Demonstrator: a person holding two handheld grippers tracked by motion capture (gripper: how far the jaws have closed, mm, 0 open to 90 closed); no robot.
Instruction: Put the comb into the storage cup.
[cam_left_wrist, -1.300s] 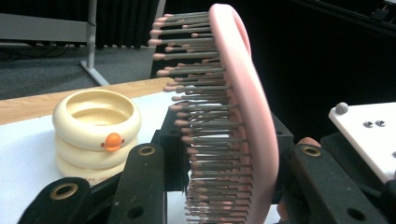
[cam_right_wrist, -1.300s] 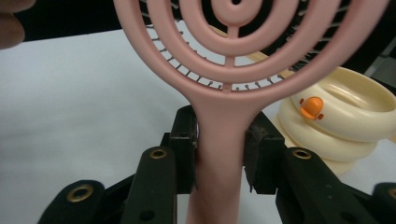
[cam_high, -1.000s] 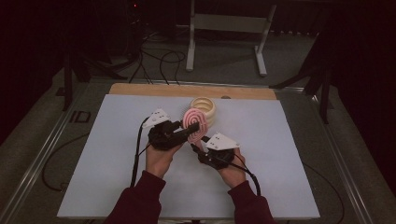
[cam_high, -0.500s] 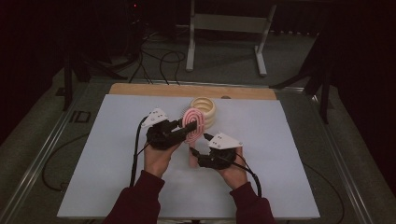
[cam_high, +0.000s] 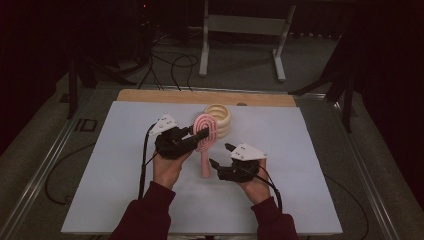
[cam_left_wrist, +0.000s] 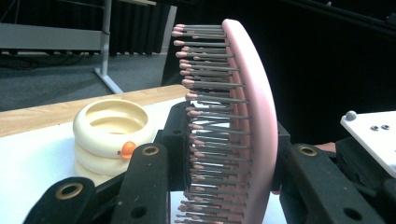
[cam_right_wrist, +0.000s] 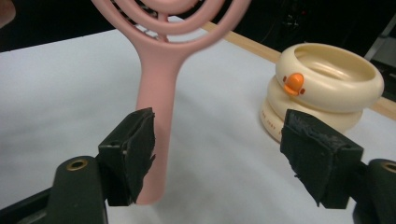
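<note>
A pink hairbrush (cam_high: 205, 150) stands upright over the white table with its handle pointing down. My left gripper (cam_high: 200, 134) is shut on the brush's round head (cam_left_wrist: 254, 116), one jaw on the bristle side and one on the back. My right gripper (cam_high: 220, 156) sits just right of the handle, low over the table. Its jaws have just been opening, and they now stand wide apart (cam_right_wrist: 217, 149). The handle (cam_right_wrist: 159, 93) rises just beyond the left pad (cam_right_wrist: 135, 149), with no pad pressing on it.
A cream container shaped like stacked rings (cam_high: 220, 120), with a small orange knob (cam_right_wrist: 294, 83), stands behind the brush near the table's wooden far edge (cam_high: 150, 96). The white tabletop (cam_high: 310, 150) stretches to both sides. Cables and a metal stand lie on the floor beyond.
My right gripper's jaws have spread apart and come off the brush handle, drawing slightly back to the right. My left gripper and the brush have kept still.
</note>
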